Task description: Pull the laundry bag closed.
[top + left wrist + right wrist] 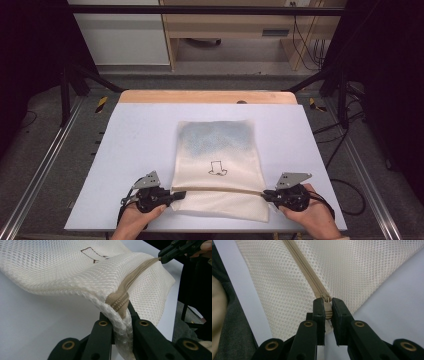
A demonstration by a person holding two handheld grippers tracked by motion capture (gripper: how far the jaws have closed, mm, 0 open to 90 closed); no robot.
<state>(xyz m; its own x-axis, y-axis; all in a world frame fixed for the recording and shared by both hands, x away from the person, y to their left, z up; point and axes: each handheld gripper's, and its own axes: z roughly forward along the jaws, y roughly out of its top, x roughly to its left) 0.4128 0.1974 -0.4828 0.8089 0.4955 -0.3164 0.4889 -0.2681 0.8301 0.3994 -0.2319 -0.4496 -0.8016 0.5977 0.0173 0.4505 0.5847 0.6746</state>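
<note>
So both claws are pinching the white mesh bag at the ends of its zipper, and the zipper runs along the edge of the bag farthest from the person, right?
Not quite. The left claw and right claw do pinch the white mesh bag at the ends of its zipper, but the high view shows the zipper running across the end of the bag nearest the person, not the farthest edge.

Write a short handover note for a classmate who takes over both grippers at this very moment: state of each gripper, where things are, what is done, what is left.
Left gripper: shut on the mesh bag at the left end of its zipper.
Right gripper: shut on the zipper pull at the bag's right end.
The bag lies flat on the table, with the zipper stretched between the two grippers near the front edge.
Done: both ends gripped, zipper taut.
Left: probably to slide the pull along the zipper; whether it is zipped shut I cannot tell.
</note>
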